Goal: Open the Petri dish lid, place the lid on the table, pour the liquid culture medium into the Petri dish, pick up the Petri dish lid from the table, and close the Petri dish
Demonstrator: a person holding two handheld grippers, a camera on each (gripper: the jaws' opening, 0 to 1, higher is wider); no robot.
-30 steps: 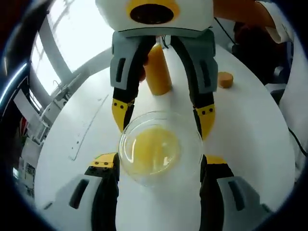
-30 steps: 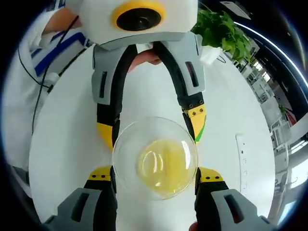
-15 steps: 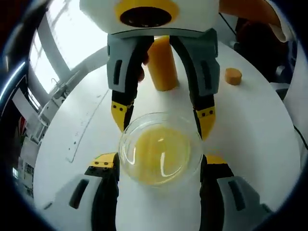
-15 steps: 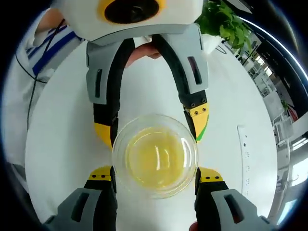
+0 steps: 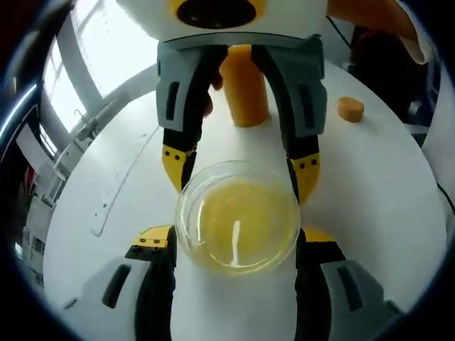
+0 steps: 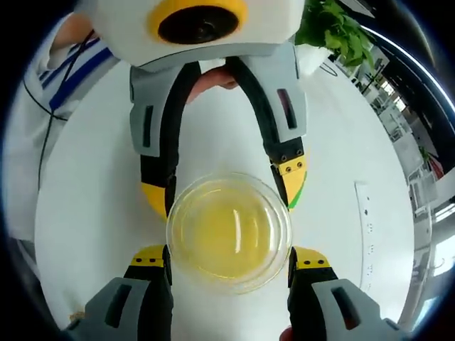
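Observation:
A clear glass Petri dish (image 5: 238, 220) holds a shallow layer of yellow liquid over its whole floor. My left gripper (image 5: 234, 245) clamps it from the near side, both yellow-tipped jaws against its rim. The right gripper (image 5: 240, 174) reaches in from the top and presses its jaws on the far rim. In the right gripper view the same dish (image 6: 229, 231) sits between my right gripper (image 6: 229, 263) and the left gripper (image 6: 222, 190) facing it. The rim looks doubled; I cannot tell which gripper holds the lid and which the base.
An orange bottle (image 5: 243, 85) stands on the round white table (image 5: 384, 199) behind the dish, with its orange cap (image 5: 350, 109) lying to the right. A pale strip (image 5: 121, 188) lies at the left. A potted plant (image 6: 334, 35) and a person's sleeve (image 6: 64, 78) border the table.
The yellow liquid has spread from a small central pool to cover the dish floor. Both grippers have kept their hold; the views have only shifted slightly.

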